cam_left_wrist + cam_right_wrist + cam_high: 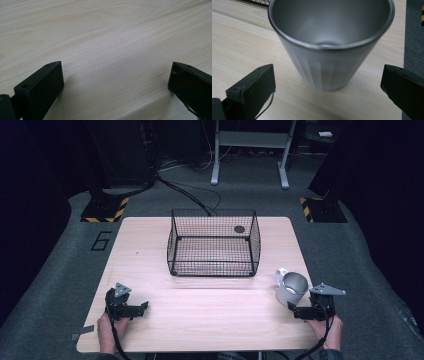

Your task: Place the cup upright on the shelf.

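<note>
High view: steel mug (291,289) upright near the table's (200,315) right edge, handle turned toward the wire basket (214,242) at the far-centre. Right gripper (306,310) just behind the mug, jaws spread wide and straddling it, no contact. Left gripper (134,309) near the front-left corner, jaws apart over bare wood. Risk: tapered, smooth wall could slip upward from a low pinch; a nudge might push the mug off the right edge.

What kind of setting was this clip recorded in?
Probably a lab or recording studio, not a home: a lone wooden table on grey carpet, hazard-striped stand bases, dark surroundings, and loose cables across the floor.
</note>
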Available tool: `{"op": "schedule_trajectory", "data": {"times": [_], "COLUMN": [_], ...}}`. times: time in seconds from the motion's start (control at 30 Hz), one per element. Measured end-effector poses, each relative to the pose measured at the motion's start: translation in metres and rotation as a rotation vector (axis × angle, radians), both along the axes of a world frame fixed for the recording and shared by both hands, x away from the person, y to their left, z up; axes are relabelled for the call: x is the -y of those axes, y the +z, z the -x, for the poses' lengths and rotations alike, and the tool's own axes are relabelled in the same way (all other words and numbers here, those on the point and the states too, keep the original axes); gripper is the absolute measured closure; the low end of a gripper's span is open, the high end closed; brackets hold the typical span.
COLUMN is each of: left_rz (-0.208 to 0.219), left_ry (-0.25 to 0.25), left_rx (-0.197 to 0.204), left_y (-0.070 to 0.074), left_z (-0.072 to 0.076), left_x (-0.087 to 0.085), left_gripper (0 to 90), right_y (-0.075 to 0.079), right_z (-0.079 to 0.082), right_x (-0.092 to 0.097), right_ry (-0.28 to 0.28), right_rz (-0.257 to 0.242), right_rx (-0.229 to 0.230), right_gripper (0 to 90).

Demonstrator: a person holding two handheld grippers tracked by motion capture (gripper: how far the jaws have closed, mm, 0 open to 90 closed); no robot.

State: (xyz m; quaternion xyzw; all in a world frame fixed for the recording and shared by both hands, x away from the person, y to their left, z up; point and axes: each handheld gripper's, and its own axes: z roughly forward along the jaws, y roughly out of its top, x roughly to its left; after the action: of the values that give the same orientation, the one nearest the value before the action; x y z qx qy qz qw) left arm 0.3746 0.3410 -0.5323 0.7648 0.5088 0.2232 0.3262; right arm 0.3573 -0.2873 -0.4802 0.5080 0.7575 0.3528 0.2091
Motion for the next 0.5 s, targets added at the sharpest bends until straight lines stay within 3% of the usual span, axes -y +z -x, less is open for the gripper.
{"op": "schedule_trajectory", "data": {"times": [0.23, 0.5], "left_rz": [0.0, 0.0], "left_ry": [0.0, -0.001], "left_rx": [0.0, 0.0], "left_y": [0.0, 0.0], "left_z": [0.0, 0.0], "left_x": [0.0, 0.0], "left_gripper": [0.0, 0.0], "right_y": [0.011, 0.013], "right_z": [-0.012, -0.024], "right_x": [-0.005, -0.01], "right_ry": [0.014, 0.031], "right_rz": [-0.003, 0.002], "right_rx": [-0.001, -0.003], "right_gripper": [0.0, 0.0]}}
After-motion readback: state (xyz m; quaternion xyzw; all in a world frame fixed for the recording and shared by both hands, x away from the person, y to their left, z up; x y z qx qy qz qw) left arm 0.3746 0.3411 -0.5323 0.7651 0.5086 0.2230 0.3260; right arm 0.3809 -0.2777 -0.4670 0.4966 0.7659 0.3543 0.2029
